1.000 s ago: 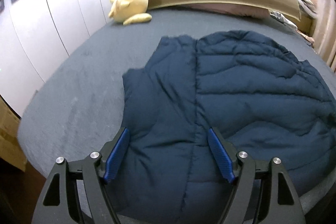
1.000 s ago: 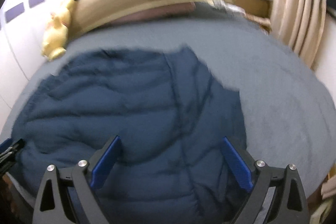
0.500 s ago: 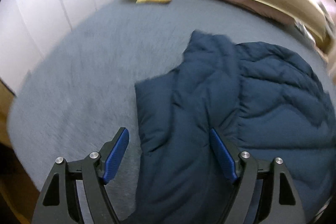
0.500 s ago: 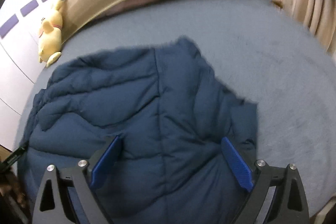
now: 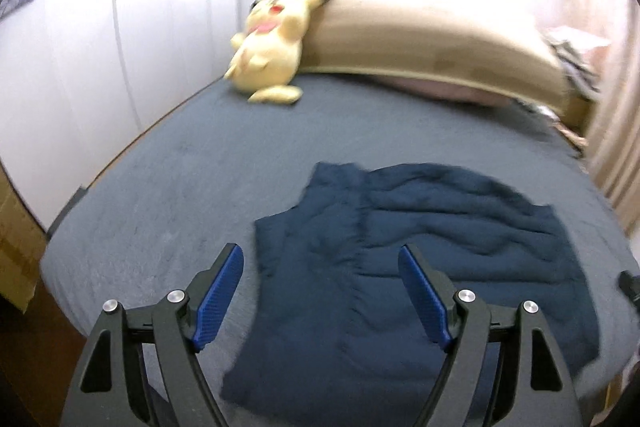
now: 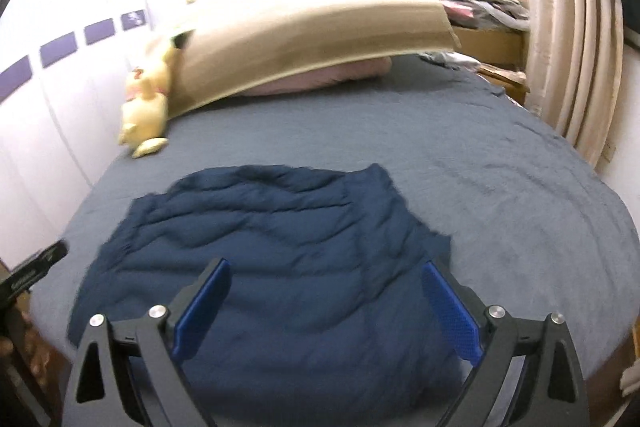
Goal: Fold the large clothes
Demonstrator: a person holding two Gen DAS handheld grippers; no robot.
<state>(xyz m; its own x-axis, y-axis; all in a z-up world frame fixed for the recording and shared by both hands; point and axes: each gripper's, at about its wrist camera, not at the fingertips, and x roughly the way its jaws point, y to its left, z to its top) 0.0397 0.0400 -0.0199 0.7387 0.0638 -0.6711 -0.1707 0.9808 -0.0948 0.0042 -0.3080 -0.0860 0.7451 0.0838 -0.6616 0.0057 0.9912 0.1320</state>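
A dark navy quilted puffer vest [image 5: 400, 267] lies spread flat on the near half of a grey-blue bed; it also shows in the right wrist view [image 6: 280, 267]. My left gripper [image 5: 322, 297] is open and empty, held above the vest's left near part. My right gripper [image 6: 326, 311] is open and empty, held above the vest's right near part. A piece of the right gripper [image 5: 630, 285] shows at the left view's right edge, and the left gripper [image 6: 34, 273] at the right view's left edge.
The bed [image 5: 180, 195] has a yellow plush toy [image 5: 268, 55] and a tan pillow [image 5: 420, 27] at its head. White wardrobe doors [image 5: 80, 67] run along the left. A cluttered shelf [image 6: 484, 7] and curtain [image 6: 568, 47] stand at the right.
Both grippers have pulled back and risen from the vest, so more of the bed shows. The vest lies as before. Both stay open.
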